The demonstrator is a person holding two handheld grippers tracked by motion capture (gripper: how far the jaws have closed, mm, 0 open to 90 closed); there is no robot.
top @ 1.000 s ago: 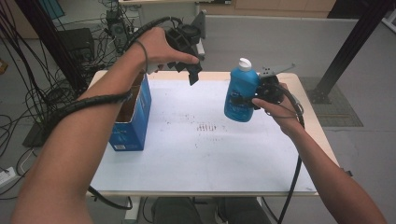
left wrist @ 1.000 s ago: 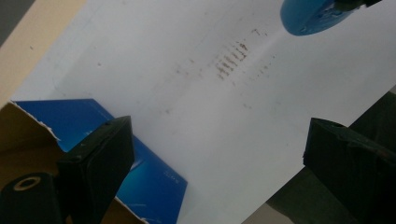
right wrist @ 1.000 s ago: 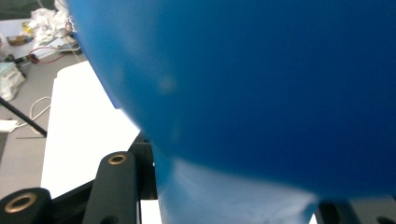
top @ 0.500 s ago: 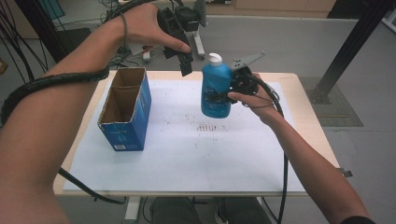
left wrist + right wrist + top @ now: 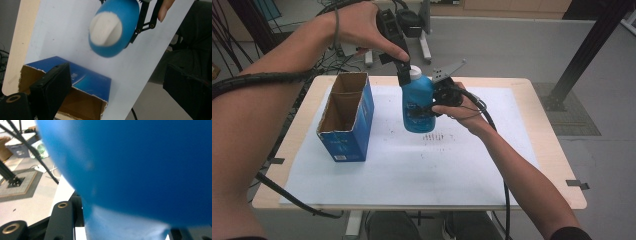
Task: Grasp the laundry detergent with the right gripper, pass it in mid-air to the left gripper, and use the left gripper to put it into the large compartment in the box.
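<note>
Standing upright, blue bottle (image 5: pixel 418 102), cap topmost

In the right gripper view the blue bottle (image 5: pixel 140 165) is a blur — cut off at the top edge, label unreadable.

Left gripper (image 5: pixel 403 75) raised, pointing down, jaws spread wide, right gripper (image 5: pixel 422 111) level, jaws clamped, both forearms outstretched

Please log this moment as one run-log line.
right claw: shut on blue bottle | left claw: open above white cap | cardboard box: open
</note>
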